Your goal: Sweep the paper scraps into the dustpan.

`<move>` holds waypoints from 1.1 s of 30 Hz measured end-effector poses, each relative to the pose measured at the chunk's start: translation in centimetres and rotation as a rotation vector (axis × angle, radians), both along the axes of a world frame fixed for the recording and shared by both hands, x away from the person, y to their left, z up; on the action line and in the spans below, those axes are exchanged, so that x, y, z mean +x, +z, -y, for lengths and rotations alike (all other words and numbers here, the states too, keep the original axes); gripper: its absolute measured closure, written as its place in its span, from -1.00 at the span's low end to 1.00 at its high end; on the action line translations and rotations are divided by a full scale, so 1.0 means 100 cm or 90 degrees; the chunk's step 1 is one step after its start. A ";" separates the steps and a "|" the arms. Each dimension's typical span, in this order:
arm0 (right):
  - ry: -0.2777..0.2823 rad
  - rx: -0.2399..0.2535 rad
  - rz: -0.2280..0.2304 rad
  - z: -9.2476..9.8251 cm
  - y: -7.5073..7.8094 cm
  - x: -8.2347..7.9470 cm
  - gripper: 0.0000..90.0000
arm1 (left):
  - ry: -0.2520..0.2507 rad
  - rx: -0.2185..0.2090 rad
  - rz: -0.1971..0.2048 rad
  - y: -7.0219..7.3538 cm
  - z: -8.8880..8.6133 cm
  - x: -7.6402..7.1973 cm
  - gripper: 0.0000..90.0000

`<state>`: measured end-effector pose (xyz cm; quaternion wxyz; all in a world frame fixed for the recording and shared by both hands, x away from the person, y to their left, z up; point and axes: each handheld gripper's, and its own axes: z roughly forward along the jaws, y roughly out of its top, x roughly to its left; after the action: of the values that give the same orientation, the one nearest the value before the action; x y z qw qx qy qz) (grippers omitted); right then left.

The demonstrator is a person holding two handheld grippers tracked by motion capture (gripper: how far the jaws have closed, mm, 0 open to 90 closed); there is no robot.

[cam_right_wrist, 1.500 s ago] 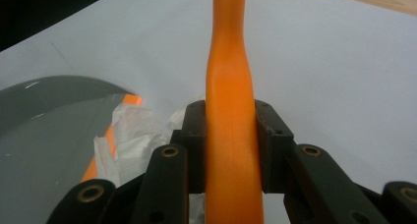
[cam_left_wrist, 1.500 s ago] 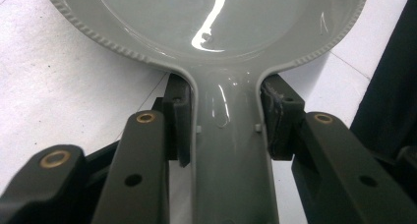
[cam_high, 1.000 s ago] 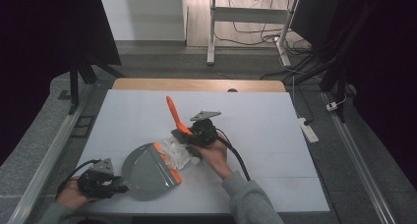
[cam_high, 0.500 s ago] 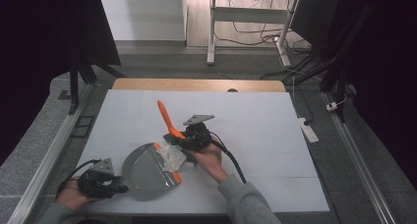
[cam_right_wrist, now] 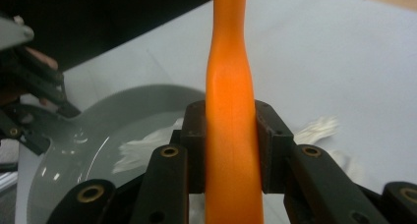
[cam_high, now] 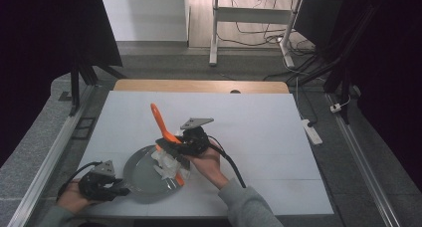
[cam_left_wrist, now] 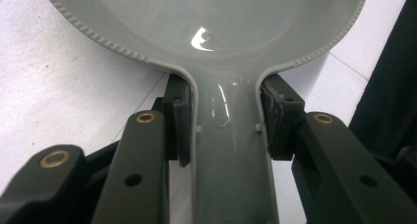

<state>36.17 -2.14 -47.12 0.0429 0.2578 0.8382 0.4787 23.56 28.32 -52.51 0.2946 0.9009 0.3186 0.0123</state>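
orange brush [cam_high: 160,121] shifted left over white table [cam_high: 259,122], dim room.

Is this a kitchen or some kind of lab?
Probably a lab or recording room, not a kitchen. The grey pan sits on a bare white table, not a stove; cables trail over the floor, and black curtains hang at the sides.

My left tongs [cam_high: 115,189] sit low by my near left corner, squeezed tight on a handle, while my right tongs [cam_high: 171,142] are out in front of my bent arm, squeezed tight too, gripping something orange.
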 end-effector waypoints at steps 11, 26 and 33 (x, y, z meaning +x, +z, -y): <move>-0.096 -0.022 0.048 0.032 0.013 0.033 0.57 | 0.002 -0.001 0.000 0.000 0.000 0.000 0.37; -0.141 -0.094 0.044 0.025 -0.008 0.065 0.57 | 0.001 -0.002 -0.001 0.000 0.000 0.001 0.37; -0.138 -0.094 0.044 0.021 -0.010 0.064 0.57 | 0.001 -0.002 0.000 0.000 0.000 0.001 0.37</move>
<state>42.57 -4.22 -48.09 0.1421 0.3265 0.8362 0.4171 23.64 28.30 -52.54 0.2957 0.9002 0.3195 0.0118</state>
